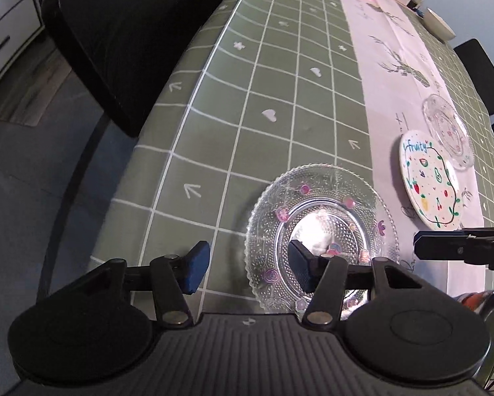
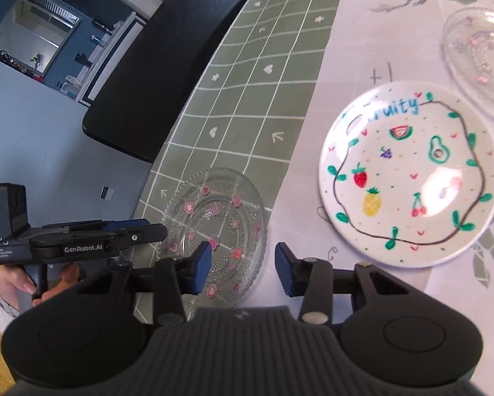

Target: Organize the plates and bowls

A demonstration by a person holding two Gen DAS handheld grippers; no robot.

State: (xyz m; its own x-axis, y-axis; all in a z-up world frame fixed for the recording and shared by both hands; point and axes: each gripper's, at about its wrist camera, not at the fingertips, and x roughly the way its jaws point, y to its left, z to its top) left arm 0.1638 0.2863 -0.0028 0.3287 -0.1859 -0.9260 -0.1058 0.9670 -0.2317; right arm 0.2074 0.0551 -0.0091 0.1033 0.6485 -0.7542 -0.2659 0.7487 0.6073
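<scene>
1. Your left claw [image 1: 250, 269] gapes wide, empty, over the near glass plate [image 1: 319, 234], which lies flat on the green surface [image 1: 273, 82].
2. Your right claw [image 2: 243, 269] is spread, empty; the fruit plate [image 2: 408, 175] lies flat.

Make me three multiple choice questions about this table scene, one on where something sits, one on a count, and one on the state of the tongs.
1. Where does the white ceramic plate painted with fruit lie?
A. on the pale table runner
B. on the black chair
C. inside a bowl

2. How many clear glass plates with pink flower decorations show in the right wrist view?
A. one
B. two
C. four

3. How are the right tongs?
A. shut on a plate
B. open, holding nothing
C. shut and empty

Answers: 1 A, the runner shows all around its rim. 2 B, a near one and a far one. 3 B, a wide gap separates the blue pads.
</scene>
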